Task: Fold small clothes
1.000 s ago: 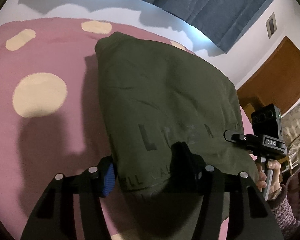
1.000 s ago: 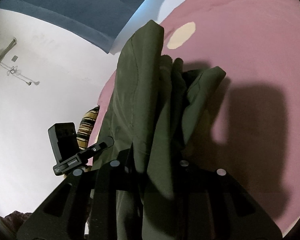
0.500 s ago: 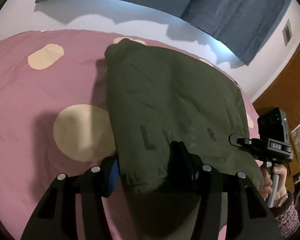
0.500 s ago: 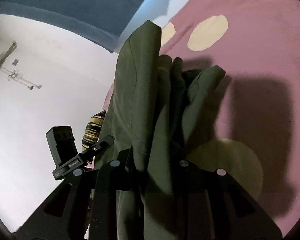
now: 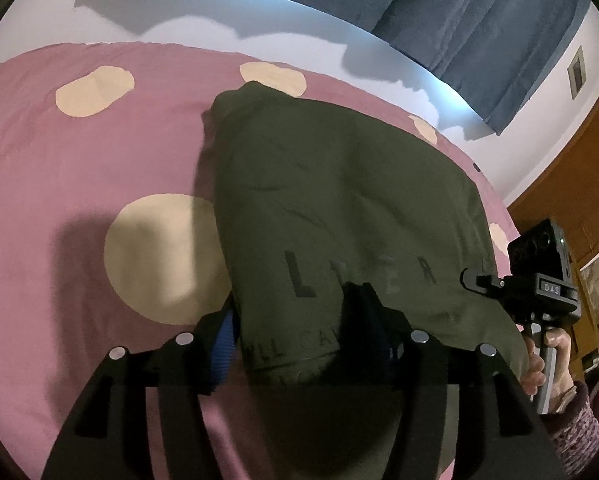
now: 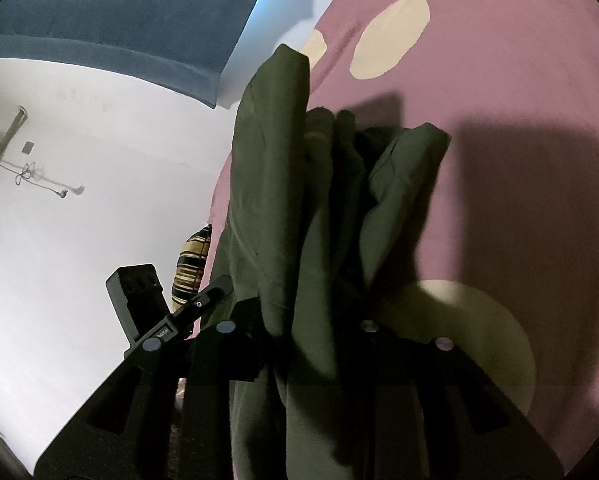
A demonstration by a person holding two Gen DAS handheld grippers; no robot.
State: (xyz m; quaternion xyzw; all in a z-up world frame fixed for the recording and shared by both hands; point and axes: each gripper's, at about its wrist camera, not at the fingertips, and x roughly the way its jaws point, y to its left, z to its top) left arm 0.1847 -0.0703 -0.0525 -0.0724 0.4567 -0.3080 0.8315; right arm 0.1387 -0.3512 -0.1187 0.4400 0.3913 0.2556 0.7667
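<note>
Clearly soft, light cloth: olive-green shirt (image 5: 339, 208) hanging limp between both tools, draped forward from the jaws and down toward the pink dotted bed (image 5: 79, 184). Left tool (image 5: 299, 344) clamped on one near edge, cloth bunched between its fingers, jaws just eased wider yet holding. Right tool (image 6: 295, 328) pinching several gathered layers, jaws likewise just loosened, cloth in between. Likely to sag and slip at thick folds; best held at hem corners, taut between the tools.
</note>
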